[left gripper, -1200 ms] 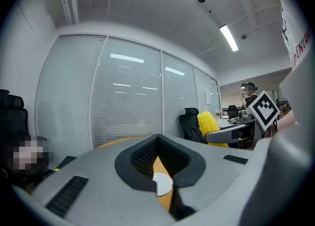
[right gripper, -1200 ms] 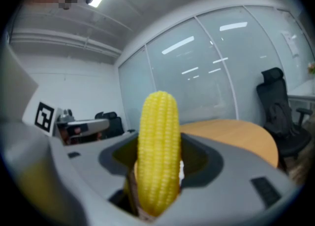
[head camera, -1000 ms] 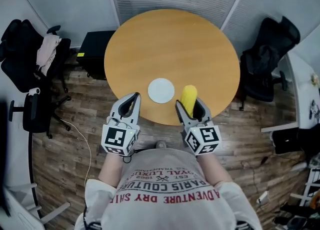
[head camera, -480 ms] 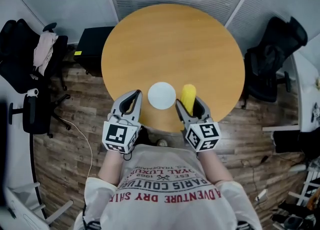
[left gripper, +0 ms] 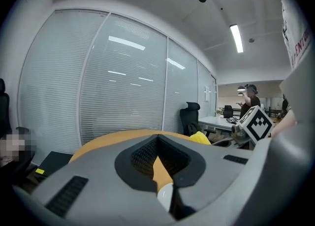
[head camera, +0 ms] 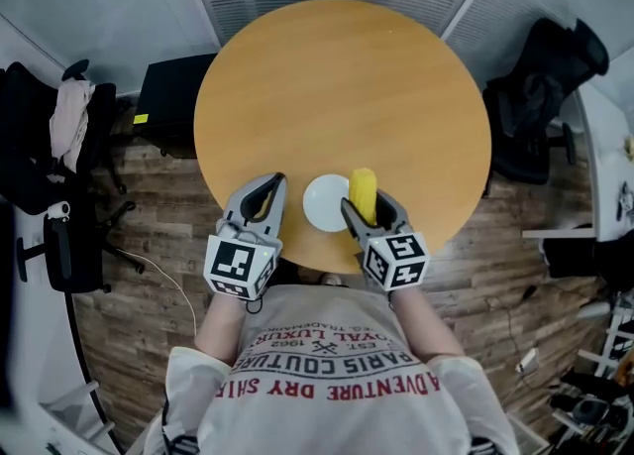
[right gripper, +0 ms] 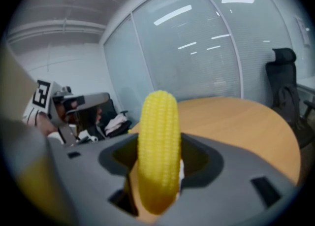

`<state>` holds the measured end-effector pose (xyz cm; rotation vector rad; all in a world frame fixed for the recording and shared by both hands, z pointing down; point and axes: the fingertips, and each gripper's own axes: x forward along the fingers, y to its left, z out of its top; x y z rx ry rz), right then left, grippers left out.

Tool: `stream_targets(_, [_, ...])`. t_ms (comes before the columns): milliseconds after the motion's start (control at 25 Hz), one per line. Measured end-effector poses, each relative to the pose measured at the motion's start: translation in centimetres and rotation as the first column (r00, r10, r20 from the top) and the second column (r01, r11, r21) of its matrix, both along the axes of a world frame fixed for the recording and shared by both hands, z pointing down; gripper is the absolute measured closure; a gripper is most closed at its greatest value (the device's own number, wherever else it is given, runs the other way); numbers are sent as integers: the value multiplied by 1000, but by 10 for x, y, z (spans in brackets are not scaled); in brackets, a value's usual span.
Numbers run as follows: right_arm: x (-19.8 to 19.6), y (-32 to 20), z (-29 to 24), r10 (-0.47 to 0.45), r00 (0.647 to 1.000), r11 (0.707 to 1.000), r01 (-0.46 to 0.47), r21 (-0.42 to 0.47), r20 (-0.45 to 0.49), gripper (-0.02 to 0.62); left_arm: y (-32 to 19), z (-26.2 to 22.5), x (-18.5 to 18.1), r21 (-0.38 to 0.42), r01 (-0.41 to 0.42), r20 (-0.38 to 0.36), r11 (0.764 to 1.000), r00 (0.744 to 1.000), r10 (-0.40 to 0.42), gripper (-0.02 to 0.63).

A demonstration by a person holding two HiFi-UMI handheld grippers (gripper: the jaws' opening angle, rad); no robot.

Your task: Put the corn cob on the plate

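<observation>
My right gripper (head camera: 365, 211) is shut on the yellow corn cob (head camera: 363, 193), which stands up between its jaws (right gripper: 158, 146). It hovers at the right rim of the small white plate (head camera: 322, 203) near the front edge of the round wooden table (head camera: 342, 96). My left gripper (head camera: 262, 200) hangs just left of the plate over the table's front edge. Its jaws are together with nothing between them (left gripper: 162, 180). In the left gripper view the tip of the corn cob (left gripper: 201, 137) shows at right.
Black office chairs stand at the left (head camera: 45, 136) and right (head camera: 540, 86) of the table. A black box (head camera: 168, 101) sits on the wooden floor beside the table. Glass walls with blinds close off the far side.
The right gripper has carried the corn cob left, from beside the plate to its right rim. The table and plate sit closer below me. The left gripper has barely moved.
</observation>
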<state>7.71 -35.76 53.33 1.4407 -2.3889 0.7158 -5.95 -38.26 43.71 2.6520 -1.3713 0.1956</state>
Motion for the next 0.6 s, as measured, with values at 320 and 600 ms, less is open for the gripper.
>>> stream_targets(320, [-20,-8,80,-55,993,985,37,-171,-104,327,-18,22,-11,-16,-30,-26,999,999,29,573])
stream_targets(600, [-22,-6,151,-87,973,945,12,-327,-216,327,-21,50,-27,-60,-12,13,998,1000,13,573])
